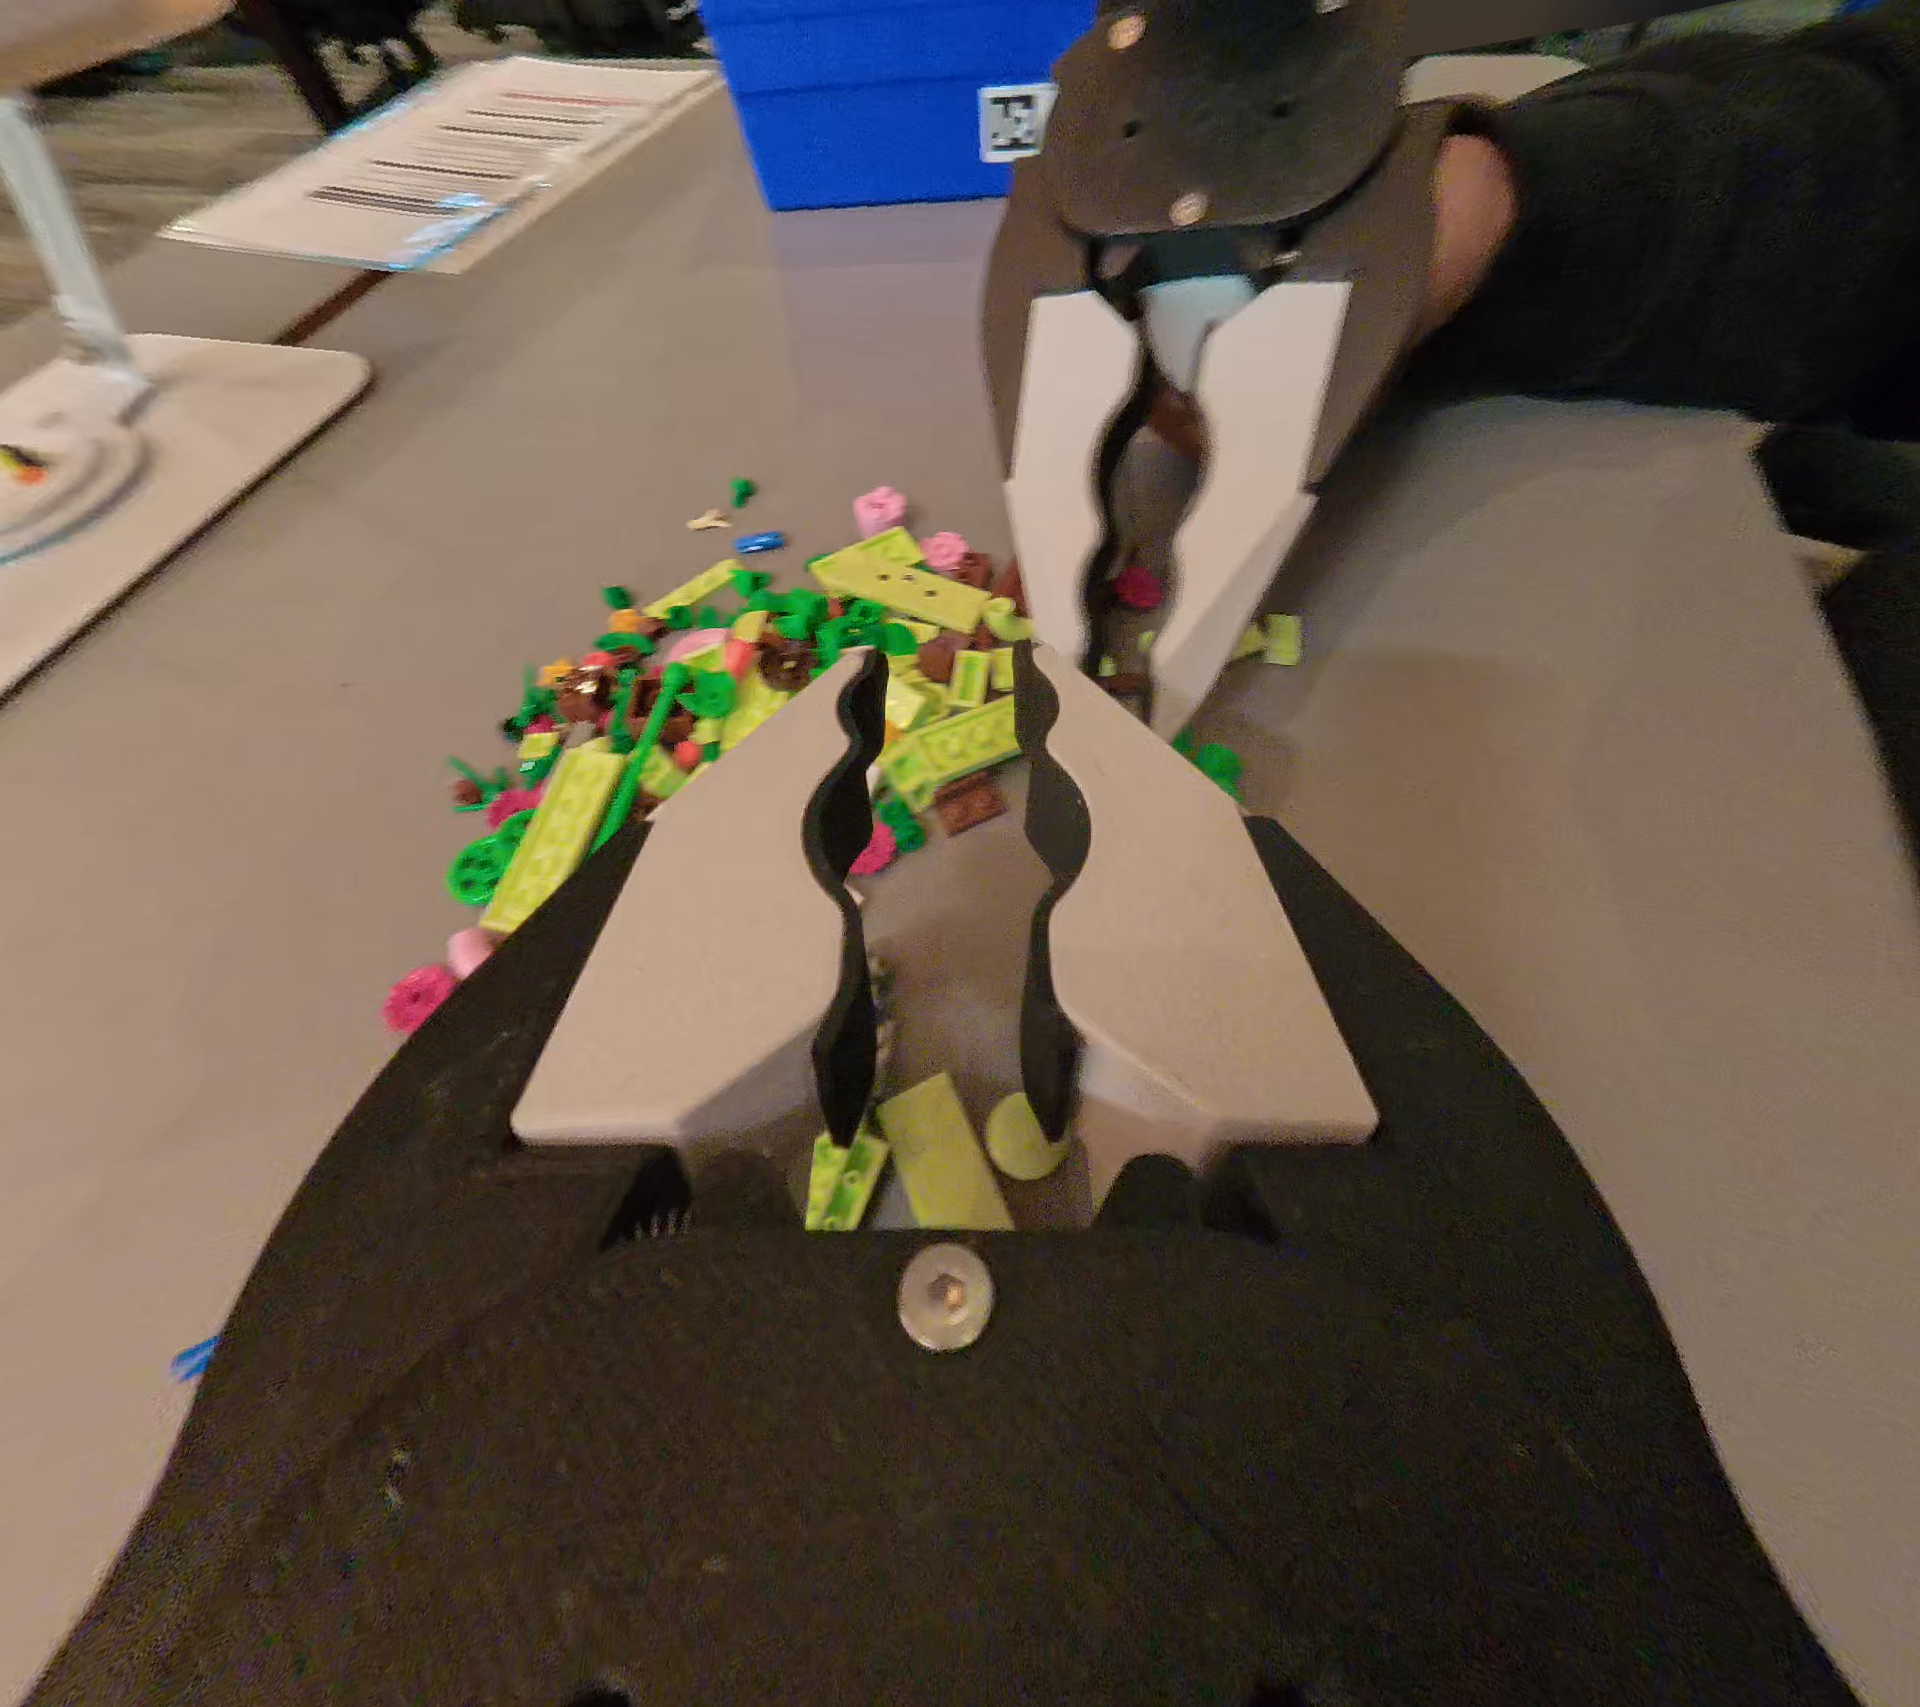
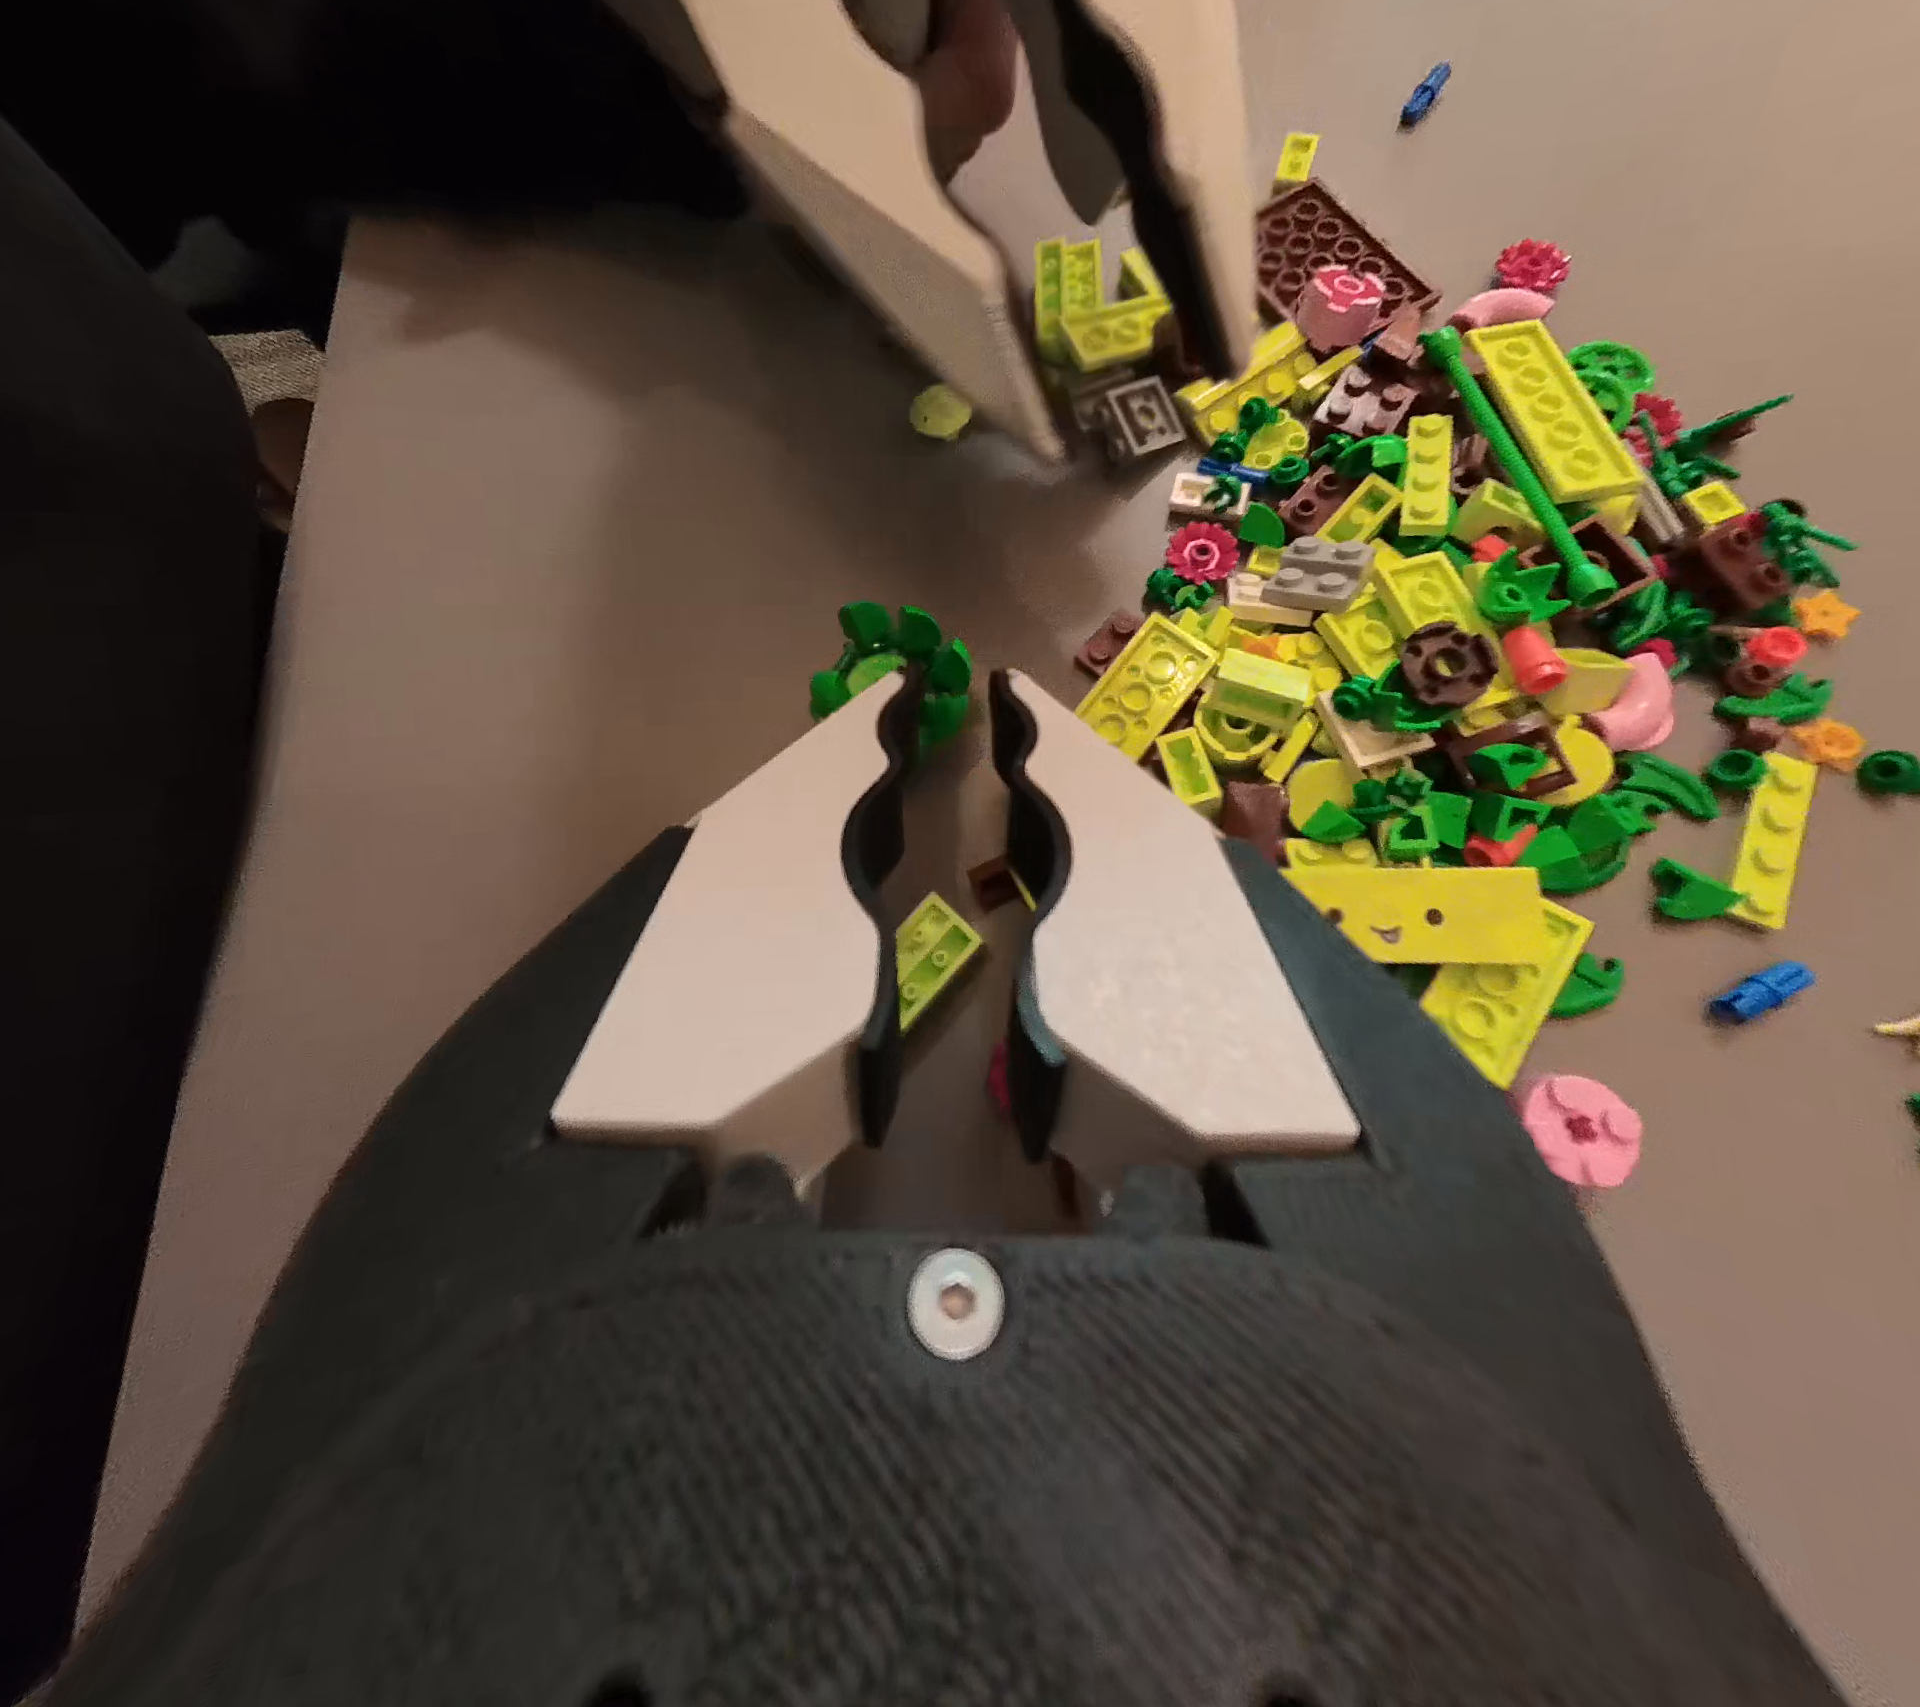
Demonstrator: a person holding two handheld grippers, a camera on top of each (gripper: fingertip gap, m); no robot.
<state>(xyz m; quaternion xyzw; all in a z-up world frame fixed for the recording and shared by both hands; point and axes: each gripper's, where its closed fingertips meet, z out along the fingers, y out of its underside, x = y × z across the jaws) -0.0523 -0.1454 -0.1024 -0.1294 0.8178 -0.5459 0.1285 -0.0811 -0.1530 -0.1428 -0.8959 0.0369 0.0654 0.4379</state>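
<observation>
A pile of small toy bricks (image 1: 899,582), mostly lime, green, brown and pink, lies on a grey table (image 1: 520,431). My left gripper (image 1: 948,665) is open and empty, low over the near side of the pile, with lime pieces (image 1: 940,1148) on the table beneath its fingers. In the right wrist view the left gripper (image 2: 1138,400) straddles some lime bricks (image 2: 1091,307) at the pile's edge (image 2: 1548,410). My right gripper (image 2: 951,686) is narrowly open and empty beside the pile. A green leaf piece (image 2: 894,655) lies at its left fingertip. The right gripper (image 1: 1127,681) points down opposite the left one.
A blue bin (image 1: 894,26) stands at the back of the table. Printed sheets (image 1: 447,151) and a white stand base (image 1: 156,452) lie to the left. A person's black sleeve (image 1: 1714,223) rests at the right. The table edge (image 2: 312,514) runs close to the right gripper. One gripper's finger ends stand about 5 cm off the other's.
</observation>
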